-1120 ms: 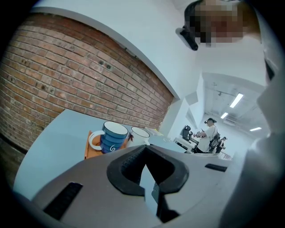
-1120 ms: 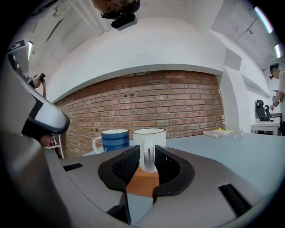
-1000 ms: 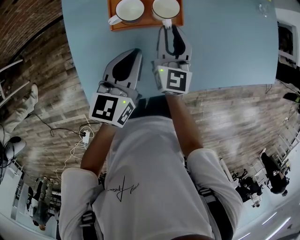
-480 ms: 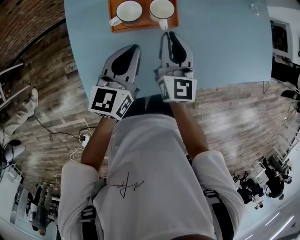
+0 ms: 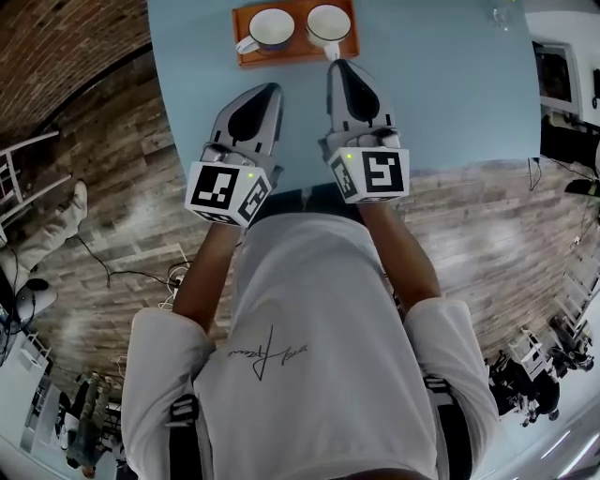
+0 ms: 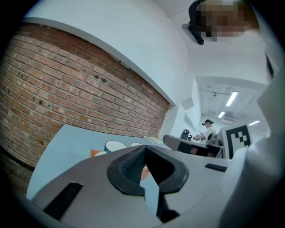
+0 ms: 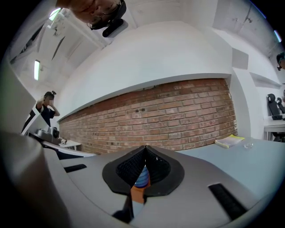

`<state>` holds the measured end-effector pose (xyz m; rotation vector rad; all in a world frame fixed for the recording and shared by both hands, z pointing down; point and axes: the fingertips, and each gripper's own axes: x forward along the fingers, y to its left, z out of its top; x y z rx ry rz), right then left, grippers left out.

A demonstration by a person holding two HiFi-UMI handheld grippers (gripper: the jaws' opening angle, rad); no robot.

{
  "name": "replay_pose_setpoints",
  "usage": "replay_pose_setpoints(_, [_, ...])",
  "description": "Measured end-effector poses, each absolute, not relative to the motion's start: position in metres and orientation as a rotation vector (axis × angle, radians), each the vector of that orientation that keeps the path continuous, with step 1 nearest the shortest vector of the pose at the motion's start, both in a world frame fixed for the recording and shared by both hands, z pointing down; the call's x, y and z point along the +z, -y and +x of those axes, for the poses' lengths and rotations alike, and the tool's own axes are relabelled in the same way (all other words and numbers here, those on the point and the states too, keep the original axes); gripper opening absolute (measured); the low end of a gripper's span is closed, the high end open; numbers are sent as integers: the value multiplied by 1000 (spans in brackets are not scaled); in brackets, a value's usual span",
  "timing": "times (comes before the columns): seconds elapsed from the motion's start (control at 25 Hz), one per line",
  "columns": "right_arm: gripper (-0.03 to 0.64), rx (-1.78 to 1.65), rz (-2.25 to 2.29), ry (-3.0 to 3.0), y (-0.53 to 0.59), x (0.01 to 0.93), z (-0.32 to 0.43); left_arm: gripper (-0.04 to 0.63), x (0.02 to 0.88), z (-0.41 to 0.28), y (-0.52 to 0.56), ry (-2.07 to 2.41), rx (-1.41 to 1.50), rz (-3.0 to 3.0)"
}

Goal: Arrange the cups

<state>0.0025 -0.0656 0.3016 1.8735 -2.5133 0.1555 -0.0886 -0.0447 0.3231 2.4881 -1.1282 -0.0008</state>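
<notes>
Cups (image 5: 271, 28) side by side on orange tray (image 5: 298, 52) on blue bench (image 5: 450, 84); left tool (image 5: 270, 91) pressed together, empty; right tool (image 5: 339, 66) just closed together, nothing between jaws, tip near tray edge.

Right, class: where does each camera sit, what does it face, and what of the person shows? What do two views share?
Head view: on head, steeply down at table, tray, cups; torso, arms show.
Left gripper view: on left gripper, along shut jaws to cups, brick wall.
Right gripper view: on right gripper, along shut jaws to brick wall.
Shared: the tray.
</notes>
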Motion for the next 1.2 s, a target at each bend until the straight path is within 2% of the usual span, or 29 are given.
replay_pose_setpoints(0.44, [20,158,1519,2685,48,263,-32,8,307,-110,39,1151,-3,2536])
replay_pose_setpoints(1.2, [21,259,1363,2705,39,288,-59,8,347,-133,79,1100,176,2691])
